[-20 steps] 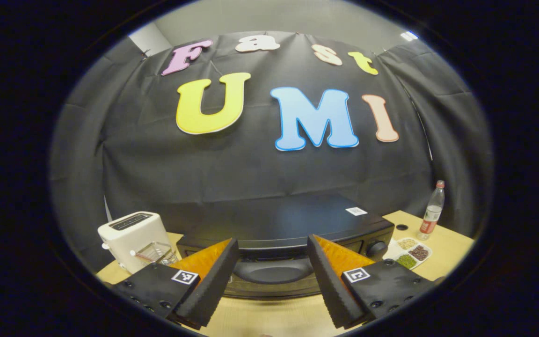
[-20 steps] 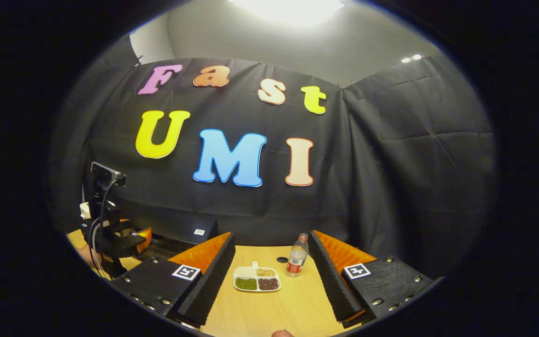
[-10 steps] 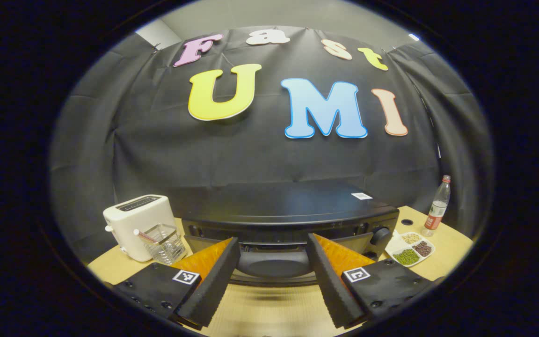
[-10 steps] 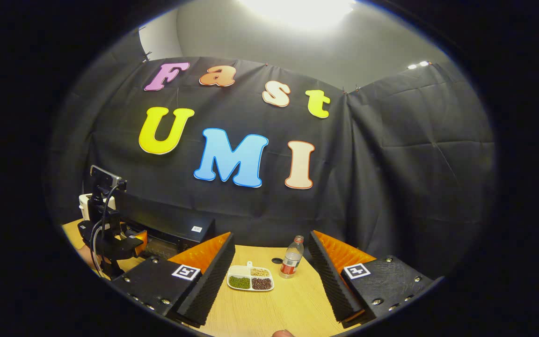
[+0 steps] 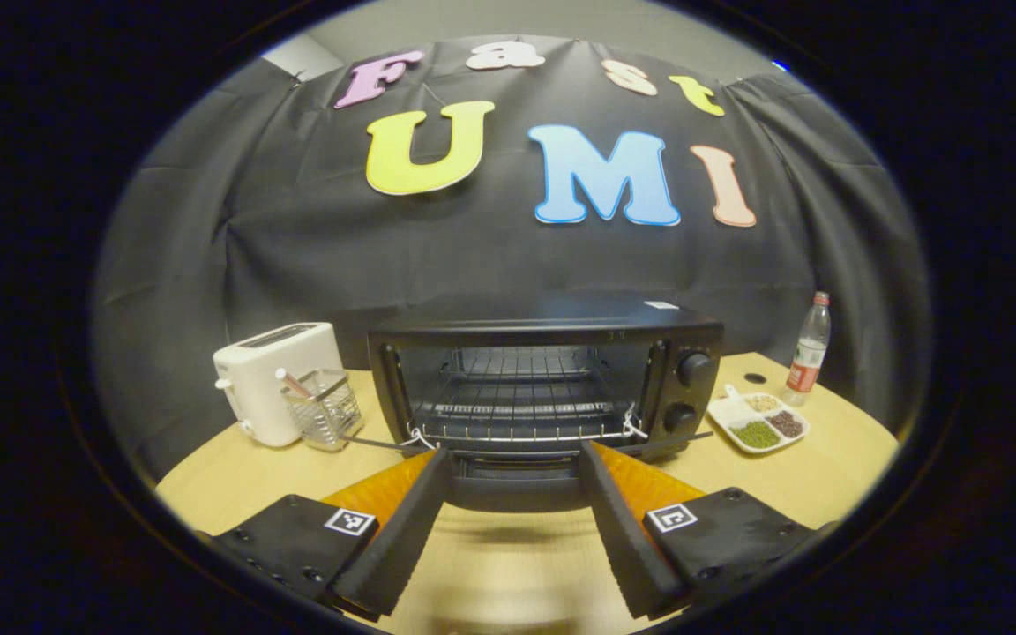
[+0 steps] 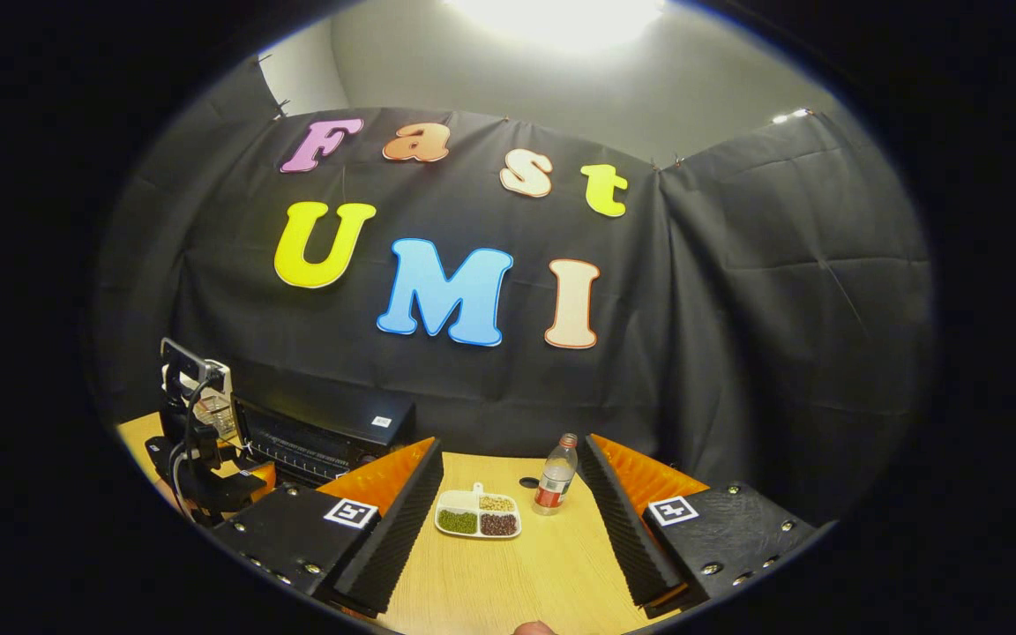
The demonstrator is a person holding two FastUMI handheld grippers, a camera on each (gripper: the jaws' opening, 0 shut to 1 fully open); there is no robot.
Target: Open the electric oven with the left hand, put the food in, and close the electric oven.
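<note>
Two fingers of the left gripper (image 5: 512, 520) stand wide apart with the lowered door's front edge and handle (image 5: 515, 481) between them; whether either pad touches it I cannot tell, and they clamp nothing. Just beyond, the black electric oven (image 5: 543, 331) sits with its door dropped flat toward the camera, wire rack (image 5: 517, 410) bare inside. The opening step looks nearly done. To finish it well, ease the door to its stop without dragging the oven across the pale wooden table (image 5: 208, 476), then draw the fingers straight back off the handle.

Right of the oven lies the food, a white divided dish of green, dark and pale beans (image 5: 759, 422), near a clear plastic bottle with a red label (image 5: 808, 348). Left of it stand a white toaster (image 5: 274, 379) and a clear glass holder (image 5: 323, 410).

From the right gripper view, the right gripper (image 6: 512, 529) is spread wide and empty, hovering above the table with the dish (image 6: 477, 516) straight ahead between its fingers. That view also shows the left gripper (image 6: 208, 459) from the side, in front of the oven (image 6: 323, 432), while the left gripper view gives the oven's open cavity and two control knobs (image 5: 693, 366).
</note>
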